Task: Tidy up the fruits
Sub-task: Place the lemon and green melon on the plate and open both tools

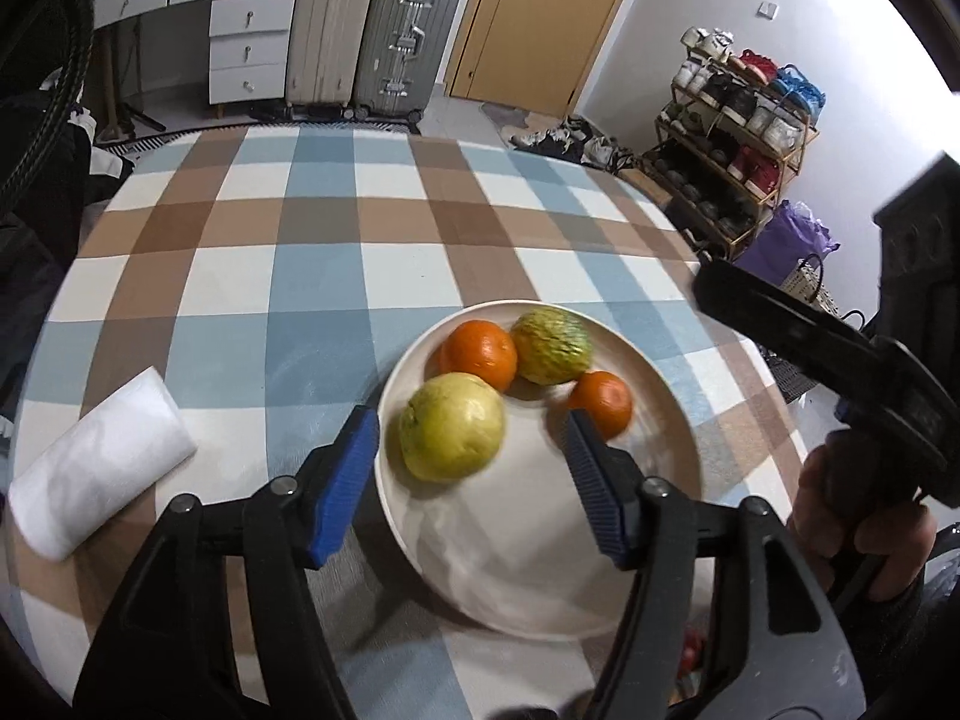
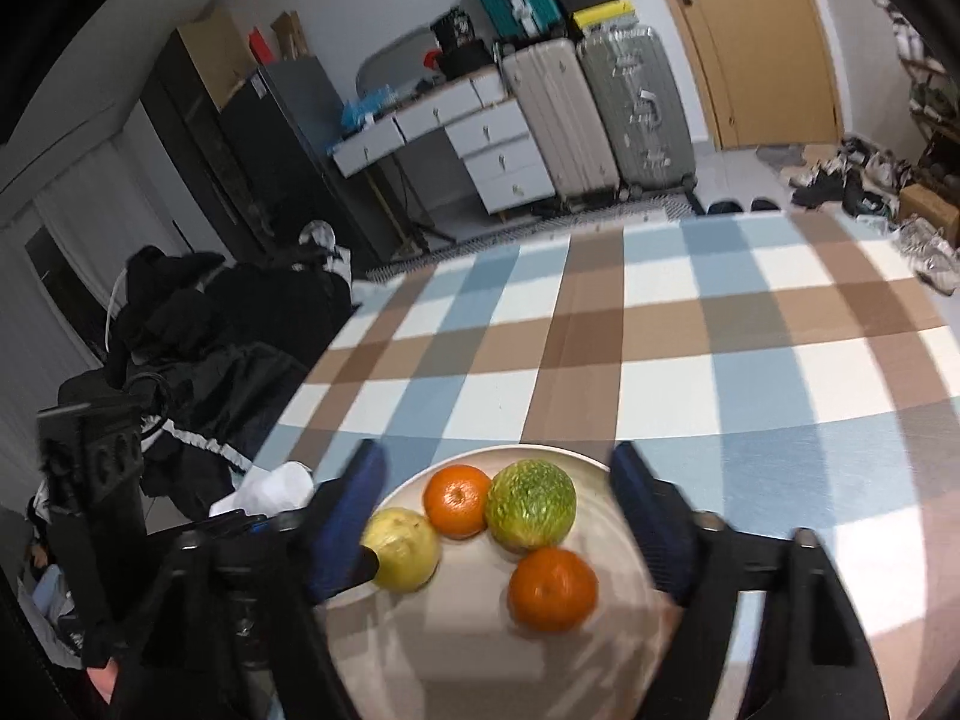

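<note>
Only left view: towel roll [image 1: 99, 468] | both: plate [image 1: 660, 480], four fruits

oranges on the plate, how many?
2. One orange sits at the far side of the plate, touching the green fruit; the other orange lies apart, toward the right. Nothing seems hidden.

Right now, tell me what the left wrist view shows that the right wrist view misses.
Only the left wrist view shows the whole paper towel roll lying on the table and the shoe rack. Only the right wrist view shows the black fridge. Both show the plate holding two oranges, a yellow fruit and a green fruit, plus both suitcases.
</note>
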A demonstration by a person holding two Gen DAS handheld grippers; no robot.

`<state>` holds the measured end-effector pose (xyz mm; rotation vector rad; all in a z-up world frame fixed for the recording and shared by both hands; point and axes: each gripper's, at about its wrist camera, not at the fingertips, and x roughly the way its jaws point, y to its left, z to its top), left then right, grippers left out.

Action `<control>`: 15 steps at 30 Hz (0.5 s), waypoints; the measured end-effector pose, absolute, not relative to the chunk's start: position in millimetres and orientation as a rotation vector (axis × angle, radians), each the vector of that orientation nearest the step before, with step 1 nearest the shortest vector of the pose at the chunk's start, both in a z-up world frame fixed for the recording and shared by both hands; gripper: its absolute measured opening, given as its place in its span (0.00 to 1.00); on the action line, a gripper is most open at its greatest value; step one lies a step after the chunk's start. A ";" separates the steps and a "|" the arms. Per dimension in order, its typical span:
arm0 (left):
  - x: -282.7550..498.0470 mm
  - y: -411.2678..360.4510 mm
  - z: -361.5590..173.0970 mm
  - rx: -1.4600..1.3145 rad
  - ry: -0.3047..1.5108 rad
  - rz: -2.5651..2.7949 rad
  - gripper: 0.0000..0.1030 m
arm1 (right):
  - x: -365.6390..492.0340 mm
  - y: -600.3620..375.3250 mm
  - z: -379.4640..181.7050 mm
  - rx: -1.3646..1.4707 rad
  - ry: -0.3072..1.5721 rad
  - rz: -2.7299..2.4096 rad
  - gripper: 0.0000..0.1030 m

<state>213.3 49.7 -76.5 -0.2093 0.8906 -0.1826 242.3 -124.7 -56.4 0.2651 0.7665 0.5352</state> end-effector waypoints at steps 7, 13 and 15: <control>166.4 30.3 -44.8 -0.138 0.806 -0.151 0.79 | 177.9 -147.8 -26.3 0.238 0.642 0.480 0.97; 130.6 16.5 -22.6 -0.101 0.747 -0.138 0.83 | 118.0 -170.7 -19.9 0.265 0.563 0.441 0.99; 118.7 12.7 -17.1 -0.097 0.736 -0.140 0.86 | 98.3 -174.8 -19.8 0.257 0.537 0.430 1.00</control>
